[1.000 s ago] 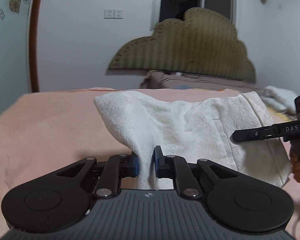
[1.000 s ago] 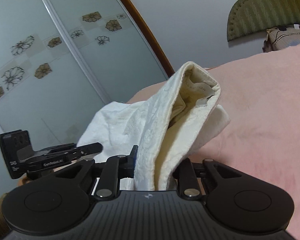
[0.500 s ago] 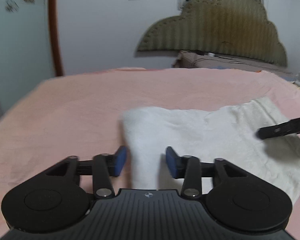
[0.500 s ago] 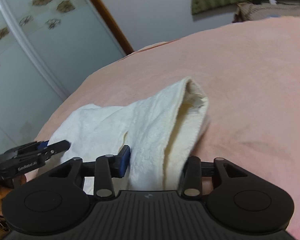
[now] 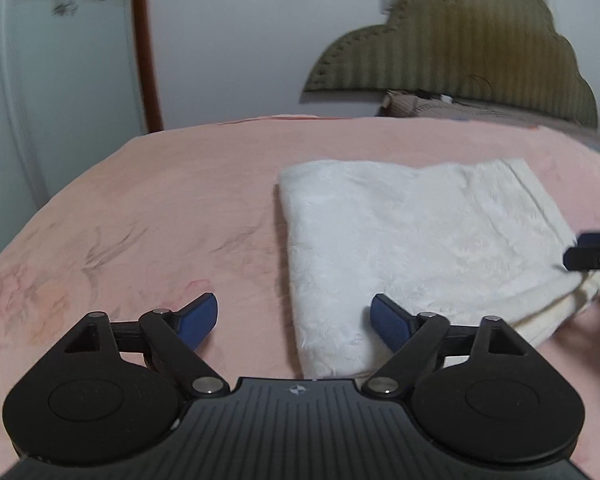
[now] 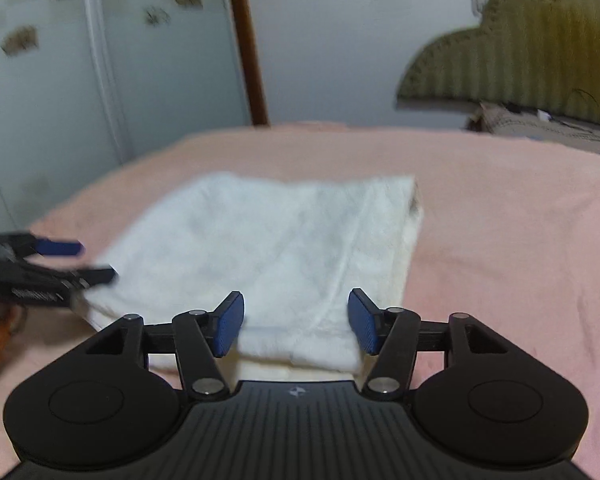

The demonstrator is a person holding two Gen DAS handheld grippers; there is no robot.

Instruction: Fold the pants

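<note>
Left wrist view: white pants [image 5: 412, 248] lie folded flat on the pink bed [image 5: 160, 208], a layered rectangle just ahead of and to the right of the left gripper [image 5: 294, 322]. Its fingers [image 5: 200, 318] stand wide apart and are opening; the near-left corner of the cloth lies between them, untouched by either pad. Right wrist view: right gripper [image 6: 296, 322] has its fingers [image 6: 230, 322] apart and opening, straddling the near edge of the pants [image 6: 268, 240] with no pad pressing. Left gripper [image 6: 60, 264] shows at the far left of that view, beside the cloth's other end. Lower layers peek out cream-coloured along the near edge; view blurred, layer count unclear. Judgement: this is the release step after a fold has been laid down. The bundle looks compact, so the task seems near done. Next move likely calls for backing both grippers clear without dragging the top layer, or a light press to flatten.
</note>
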